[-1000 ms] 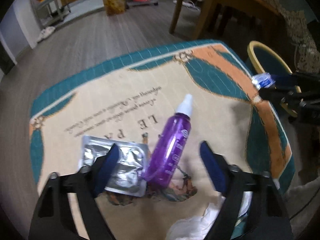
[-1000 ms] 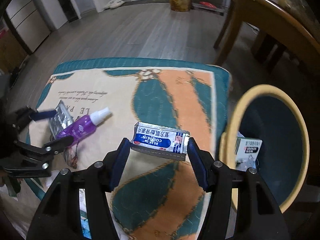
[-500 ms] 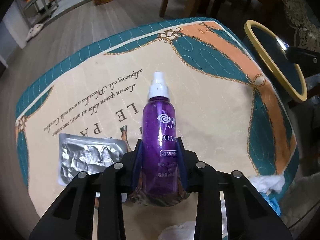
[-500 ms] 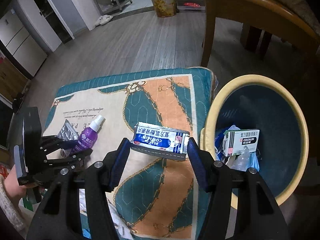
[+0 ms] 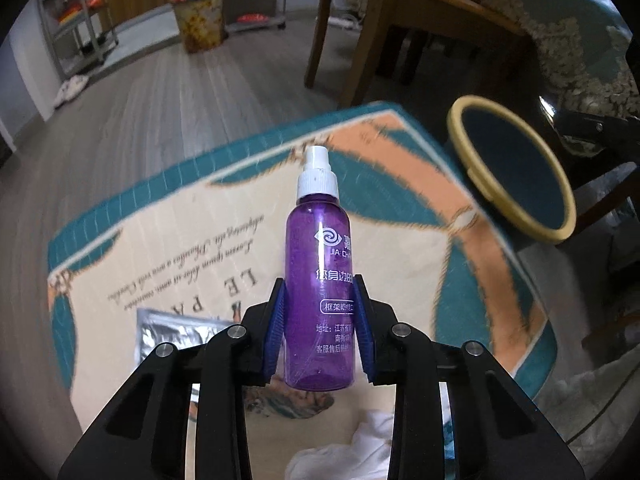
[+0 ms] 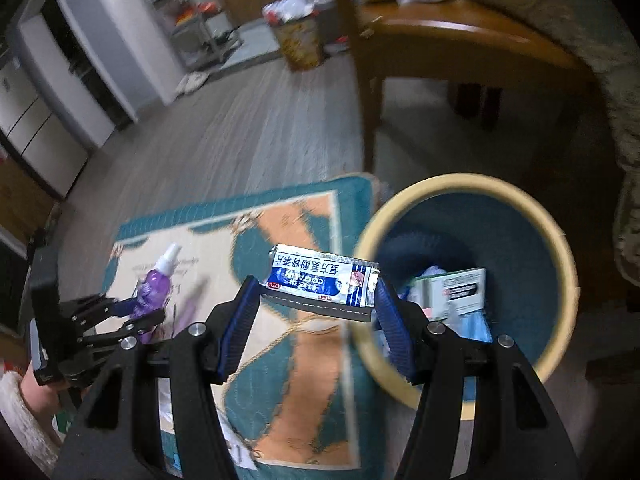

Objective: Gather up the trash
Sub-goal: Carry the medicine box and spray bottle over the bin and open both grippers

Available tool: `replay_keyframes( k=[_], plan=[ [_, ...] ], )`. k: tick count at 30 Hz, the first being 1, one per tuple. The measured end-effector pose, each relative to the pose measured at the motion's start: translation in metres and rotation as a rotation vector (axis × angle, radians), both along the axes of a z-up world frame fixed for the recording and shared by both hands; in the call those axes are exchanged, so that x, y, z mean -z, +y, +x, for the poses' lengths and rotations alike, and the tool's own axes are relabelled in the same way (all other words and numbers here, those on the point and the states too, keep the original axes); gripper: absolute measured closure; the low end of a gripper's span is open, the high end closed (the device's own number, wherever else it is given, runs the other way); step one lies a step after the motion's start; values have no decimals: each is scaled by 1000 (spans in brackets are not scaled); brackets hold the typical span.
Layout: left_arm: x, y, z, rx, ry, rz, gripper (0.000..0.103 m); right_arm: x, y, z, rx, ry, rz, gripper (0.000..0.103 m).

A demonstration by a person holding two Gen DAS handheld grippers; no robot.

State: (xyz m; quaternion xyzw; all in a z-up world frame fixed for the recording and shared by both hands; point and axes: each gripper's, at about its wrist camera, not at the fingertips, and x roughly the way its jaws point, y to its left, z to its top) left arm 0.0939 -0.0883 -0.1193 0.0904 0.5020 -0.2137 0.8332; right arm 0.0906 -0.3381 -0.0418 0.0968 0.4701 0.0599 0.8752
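My left gripper (image 5: pixel 320 320) is shut on a purple spray bottle (image 5: pixel 320 280) with a white nozzle and holds it above the patterned mat (image 5: pixel 180 240); the bottle also shows in the right wrist view (image 6: pixel 154 280). My right gripper (image 6: pixel 316 316) is shut on a flattened blue-and-white medicine box (image 6: pixel 320 282), held just left of the yellow-rimmed bin (image 6: pixel 556 240). The bin (image 5: pixel 472 168) holds a green-and-white carton (image 6: pixel 452 292) and other trash. A silver foil blister pack (image 5: pixel 172 332) lies on the mat under my left fingers.
White crumpled tissue (image 5: pixel 352 452) lies at the mat's near edge. A wooden chair (image 5: pixel 360 32) and a table with a lace cloth (image 5: pixel 560 40) stand behind the bin. A yellow floor bin (image 5: pixel 198 20) and shelving stand far back.
My left gripper has lifted the purple bottle off the mat and tilted up. My right gripper has carried the medicine box further right, toward the bin.
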Motion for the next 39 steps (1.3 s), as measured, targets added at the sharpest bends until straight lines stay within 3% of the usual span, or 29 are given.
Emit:
replay_keyframes(
  k=[7,11,19,21,27,36,37,39],
  plan=[
    [-25,-26,-7,48,-74,2,69,-41,-65,-36,122,-58,-15,44],
    [-37,-52,-15,92,-111,-7,69,-46,-94,-47,180,-75,-40,44],
    [-39,-121,-26,177,-62,-95,69,-1,-134,-31,224,33,-35,44],
    [-39,-140,-22,189,-48,-110,69,21,-147,-25,248,87,12,44],
    [-33,-199,-7,251,-68,-58,69,55,-169,-16,315,172,43,44],
    [0,-258,8,314,-54,29,69,49,-165,-12,310,120,74,44],
    [0,-258,8,309,-70,23,68,47,-163,-12,307,108,75,43],
    [-3,-253,9,292,-87,11,47,44,-161,-10,299,94,87,31]
  ],
)
